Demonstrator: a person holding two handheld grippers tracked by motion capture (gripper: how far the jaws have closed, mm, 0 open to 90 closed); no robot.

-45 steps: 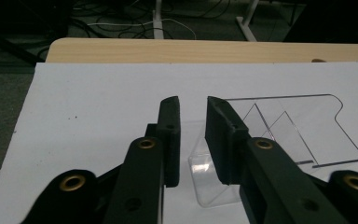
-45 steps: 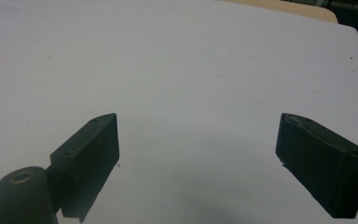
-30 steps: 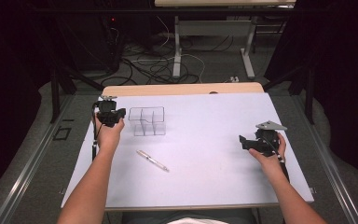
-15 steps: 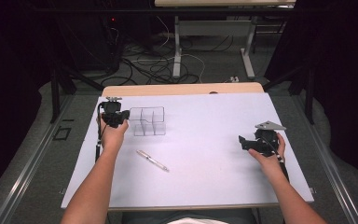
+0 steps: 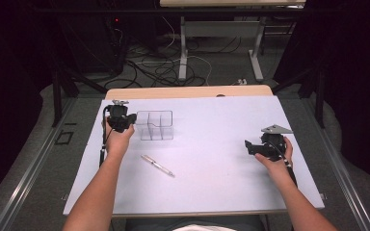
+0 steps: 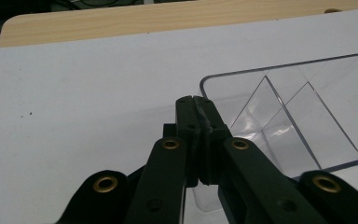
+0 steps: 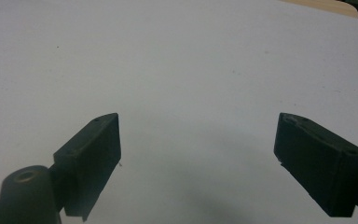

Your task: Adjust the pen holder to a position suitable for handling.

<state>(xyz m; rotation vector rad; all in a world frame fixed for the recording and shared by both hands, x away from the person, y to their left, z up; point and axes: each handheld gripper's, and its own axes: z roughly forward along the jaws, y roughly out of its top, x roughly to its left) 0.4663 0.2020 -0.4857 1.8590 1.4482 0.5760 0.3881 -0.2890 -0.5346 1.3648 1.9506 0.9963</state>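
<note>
Left gripper (image 6: 197, 100) clamps the clear organizer's (image 6: 307, 121) wall; right gripper (image 7: 198, 140) gapes empty.

organizer (image 5: 154, 125): clear glossy plastic | table (image 5: 212, 163): matt white | pen (image 5: 157, 165): shiny metal

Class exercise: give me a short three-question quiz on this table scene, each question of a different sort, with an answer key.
1. True or false: the left gripper has its jaws wide open.
2. What lies on the table between the person's forearms?
3. The clear organiser stands nearest: A the left gripper, B the right gripper, C the table's near edge.

Key: 1 false, they are shut. 2 a pen. 3 A.
</note>
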